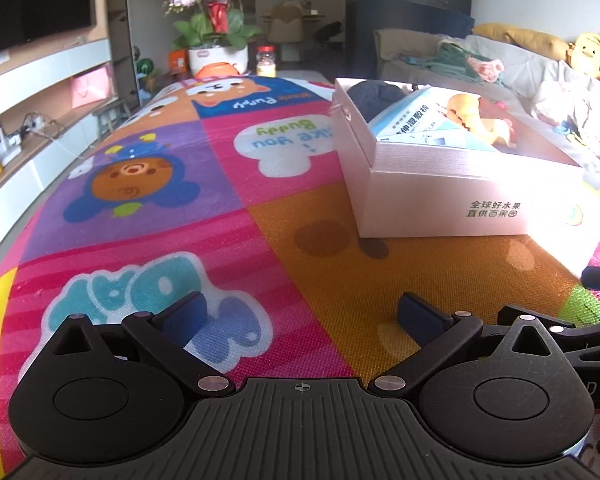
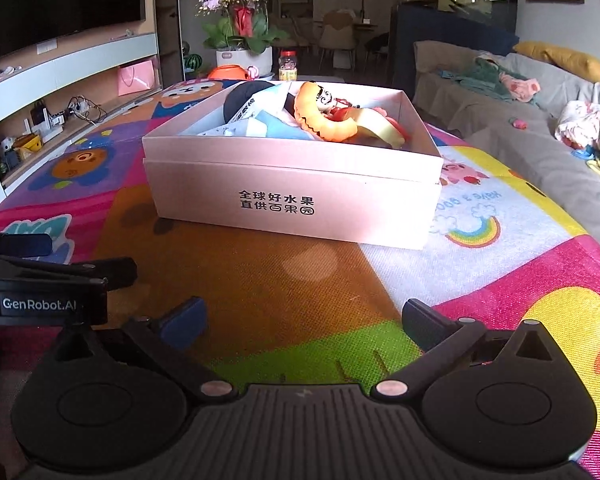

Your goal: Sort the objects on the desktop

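Observation:
A pale pink cardboard box (image 2: 292, 196) with black Chinese print stands on the colourful cartoon mat (image 2: 284, 276). It holds an orange toy figure (image 2: 324, 114), a dark round item (image 2: 244, 98) and a blue-and-white packet (image 2: 252, 120). The box also shows at the right of the left wrist view (image 1: 440, 200), with the packet (image 1: 412, 120) and the toy (image 1: 476, 116) inside. My left gripper (image 1: 300, 316) is open and empty, low over the mat, left of the box. My right gripper (image 2: 302, 320) is open and empty in front of the box. The left gripper's body (image 2: 40, 276) shows at the left edge.
A potted orchid (image 2: 240, 28), an orange bowl (image 2: 230, 72) and a jar (image 2: 288, 65) stand beyond the mat's far end. A TV shelf unit (image 2: 60, 92) runs along the left. A sofa (image 2: 540, 96) with clothes and plush toys lies on the right.

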The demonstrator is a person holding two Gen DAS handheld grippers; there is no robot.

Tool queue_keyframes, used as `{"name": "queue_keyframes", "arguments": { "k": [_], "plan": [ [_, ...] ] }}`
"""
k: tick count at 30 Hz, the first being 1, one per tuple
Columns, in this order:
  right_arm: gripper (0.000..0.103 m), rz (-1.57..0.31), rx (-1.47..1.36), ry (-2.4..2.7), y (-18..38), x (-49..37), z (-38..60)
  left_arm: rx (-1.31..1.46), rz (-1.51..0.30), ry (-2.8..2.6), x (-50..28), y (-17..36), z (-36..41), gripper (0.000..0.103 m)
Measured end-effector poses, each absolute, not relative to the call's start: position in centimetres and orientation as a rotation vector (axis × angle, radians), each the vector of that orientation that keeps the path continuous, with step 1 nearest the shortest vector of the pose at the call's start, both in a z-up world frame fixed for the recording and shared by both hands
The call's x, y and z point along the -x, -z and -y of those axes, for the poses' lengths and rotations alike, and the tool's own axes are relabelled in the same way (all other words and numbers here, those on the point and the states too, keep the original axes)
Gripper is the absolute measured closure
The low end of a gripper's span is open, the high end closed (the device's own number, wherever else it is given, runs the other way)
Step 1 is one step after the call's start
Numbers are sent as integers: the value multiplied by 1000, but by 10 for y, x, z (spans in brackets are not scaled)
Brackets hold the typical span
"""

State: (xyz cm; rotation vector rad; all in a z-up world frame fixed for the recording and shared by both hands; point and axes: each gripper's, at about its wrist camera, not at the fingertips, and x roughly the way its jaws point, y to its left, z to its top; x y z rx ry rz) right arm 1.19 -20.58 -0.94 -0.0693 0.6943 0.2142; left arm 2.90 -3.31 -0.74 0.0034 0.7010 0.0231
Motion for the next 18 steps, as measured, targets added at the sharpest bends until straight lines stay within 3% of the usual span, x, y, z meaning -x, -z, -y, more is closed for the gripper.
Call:
{"name": "queue_keyframes", "arguments": {
  "k": [18],
  "plan": [
    [0, -694, 70, -214, 10, -12, 207, -2, -702, -23, -29, 8, 34, 0]
  ]
}}
